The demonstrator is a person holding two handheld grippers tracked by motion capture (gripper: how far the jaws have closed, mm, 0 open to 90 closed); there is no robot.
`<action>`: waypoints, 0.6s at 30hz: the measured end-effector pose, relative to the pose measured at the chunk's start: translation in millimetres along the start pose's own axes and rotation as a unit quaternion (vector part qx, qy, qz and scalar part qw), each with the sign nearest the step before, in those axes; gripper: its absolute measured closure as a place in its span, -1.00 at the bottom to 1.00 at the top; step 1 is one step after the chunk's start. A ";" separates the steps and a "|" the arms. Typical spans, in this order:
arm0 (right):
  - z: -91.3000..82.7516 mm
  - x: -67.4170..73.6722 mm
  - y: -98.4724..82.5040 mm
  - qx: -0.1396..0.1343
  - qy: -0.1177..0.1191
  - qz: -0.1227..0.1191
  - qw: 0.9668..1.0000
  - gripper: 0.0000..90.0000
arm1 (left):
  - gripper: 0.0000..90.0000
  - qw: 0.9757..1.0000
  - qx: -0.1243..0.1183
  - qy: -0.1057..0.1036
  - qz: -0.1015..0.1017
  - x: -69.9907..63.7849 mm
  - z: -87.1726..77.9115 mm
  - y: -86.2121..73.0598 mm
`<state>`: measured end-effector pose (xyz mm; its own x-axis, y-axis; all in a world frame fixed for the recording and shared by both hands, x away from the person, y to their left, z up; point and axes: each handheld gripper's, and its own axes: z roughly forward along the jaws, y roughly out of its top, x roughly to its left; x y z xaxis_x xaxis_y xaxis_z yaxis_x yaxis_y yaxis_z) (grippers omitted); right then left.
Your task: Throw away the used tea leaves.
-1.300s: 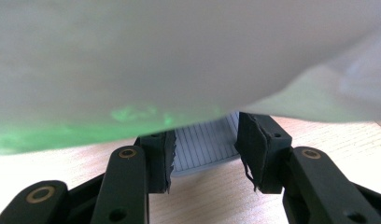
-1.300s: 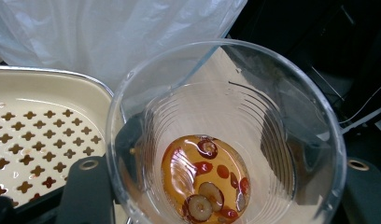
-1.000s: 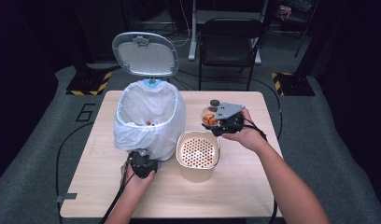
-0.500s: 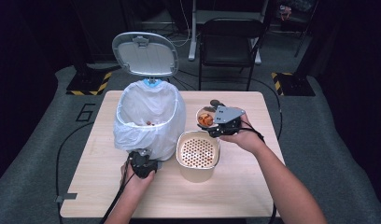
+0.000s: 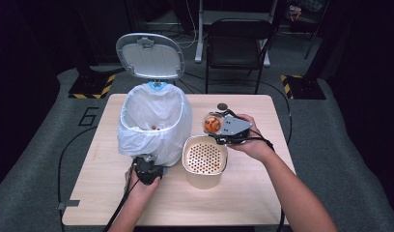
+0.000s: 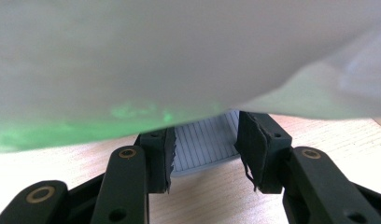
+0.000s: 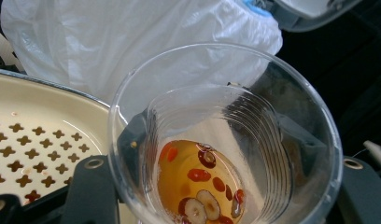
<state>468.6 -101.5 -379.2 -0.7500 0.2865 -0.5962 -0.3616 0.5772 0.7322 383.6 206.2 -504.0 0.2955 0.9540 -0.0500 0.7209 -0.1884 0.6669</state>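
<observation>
Cup [image 7: 225, 135] nearer strainer [image 7: 34, 135] — amber liquid, red slices

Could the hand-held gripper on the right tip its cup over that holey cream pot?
Probably yes. The right hand-held gripper holds the clear cup beside the strainer pot, whose perforated top is uncovered, with nothing between them. The bagged bin stands off to the side.

My left gripper [image 5: 147, 170] sits low on the surface, forearm entering from the near edge, its jaws clamped. My right gripper [image 5: 223, 126] is raised at mid-height, wrist angled inward, forearm reaching diagonally forward, its jaws closed around a load.
</observation>
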 end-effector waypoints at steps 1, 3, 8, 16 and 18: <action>-0.4 2.0 1.2 -0.001 -0.003 -0.006 1.000 -0.16 | 0.26 1.000 0.000 0.000 0.000 0.0 0.0 0.0; -0.6 4.6 2.5 -0.001 -0.009 -0.028 1.000 -0.16 | 0.26 1.000 -0.001 0.000 0.000 0.0 0.0 -0.1; -0.4 12.1 3.9 0.017 -0.023 -0.084 0.996 -0.16 | 0.26 1.000 0.000 0.000 0.001 0.2 0.0 -0.1; -1.2 21.9 7.1 0.036 -0.041 -0.153 0.987 -0.16 | 0.26 1.000 0.002 -0.003 0.002 0.1 -0.4 0.0; -1.3 24.2 7.8 0.044 -0.048 -0.183 0.981 -0.16 | 0.26 1.000 0.001 -0.003 0.002 0.1 -0.3 -0.1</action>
<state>446.9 -91.0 -387.5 -0.5214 0.1157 -0.8455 -0.5451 0.7172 0.4343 383.3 206.4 -503.9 0.3025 0.9517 -0.0527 0.7216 -0.1925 0.6650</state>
